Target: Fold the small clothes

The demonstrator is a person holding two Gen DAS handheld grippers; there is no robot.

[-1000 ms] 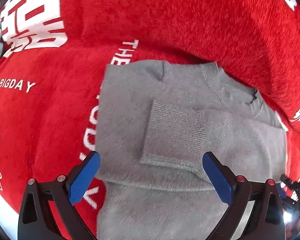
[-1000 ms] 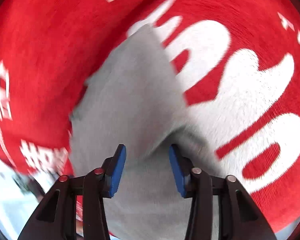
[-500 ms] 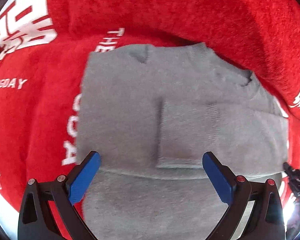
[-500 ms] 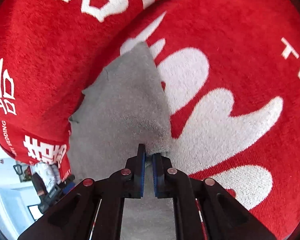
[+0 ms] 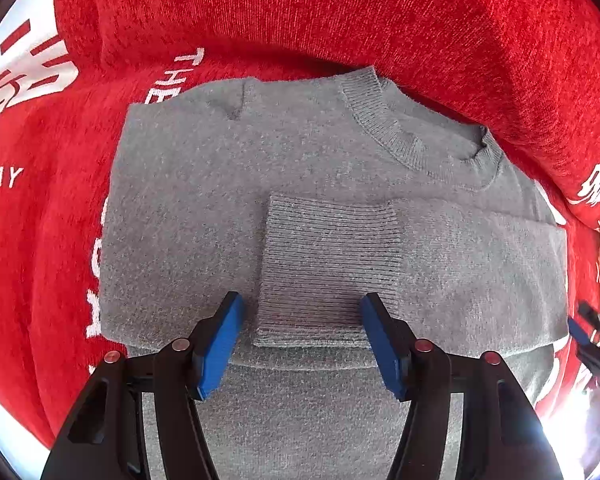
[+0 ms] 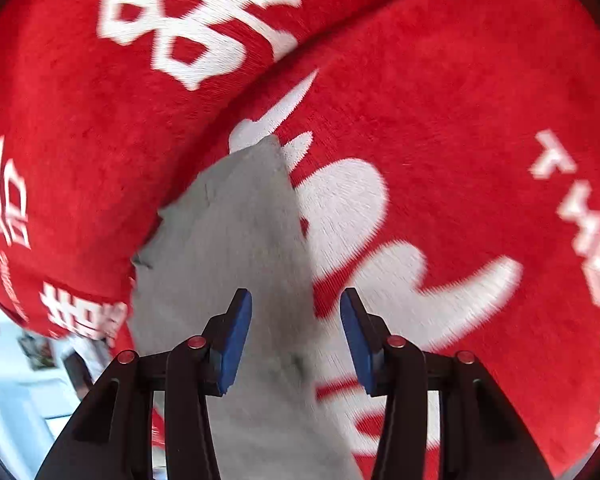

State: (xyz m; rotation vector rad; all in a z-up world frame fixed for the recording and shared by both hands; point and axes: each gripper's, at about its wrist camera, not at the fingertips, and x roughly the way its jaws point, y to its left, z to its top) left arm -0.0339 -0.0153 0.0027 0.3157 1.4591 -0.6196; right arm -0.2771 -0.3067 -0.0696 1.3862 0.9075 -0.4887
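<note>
Left gripper (image 5: 300, 336): jaws closing, blue pads not yet pressing; the ribbed cuff (image 5: 328, 268) of a folded-in sleeve lies between them. Right gripper (image 6: 296, 336): jaws opening, released, pads apart over the edge of the grey sweater (image 5: 204, 208); nothing pinched. Sweater lies flat, neckband (image 5: 384, 124) away from the left camera, sleeve folded across the chest. Surface: red plush blanket (image 6: 440, 92) with white lettering and characters, rising in a ridge behind the sweater. Room: bright, blurred pale background at the right view's lower left; details unreadable.
</note>
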